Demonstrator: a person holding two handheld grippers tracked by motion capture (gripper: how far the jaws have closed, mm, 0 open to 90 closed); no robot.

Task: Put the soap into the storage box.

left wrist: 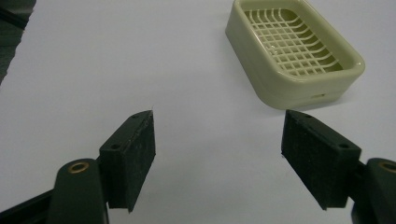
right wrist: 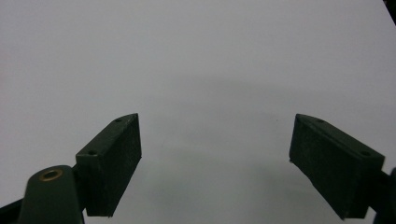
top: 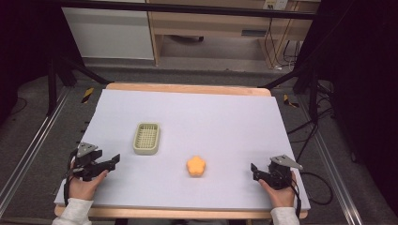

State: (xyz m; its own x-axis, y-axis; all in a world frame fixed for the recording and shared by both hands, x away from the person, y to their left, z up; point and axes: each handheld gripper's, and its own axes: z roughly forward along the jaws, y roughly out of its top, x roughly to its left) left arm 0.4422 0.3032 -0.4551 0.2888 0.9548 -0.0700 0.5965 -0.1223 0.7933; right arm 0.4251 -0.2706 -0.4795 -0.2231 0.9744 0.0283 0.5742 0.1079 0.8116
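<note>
While both grippers rest spread and empty at the near edge of the worktop, the orange flower-shaped piece lies right of and nearer than the green basket; left gripper sits left of the basket, right gripper well right.

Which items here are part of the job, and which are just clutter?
In play:
- beige soap dish, with a grid insert, ahead of the open left gripper
- orange flower-shaped soap, on the white table cover
- right gripper, open, nothing held

Lying about:
- wooden furniture behind the table
- cables on the floor
</note>
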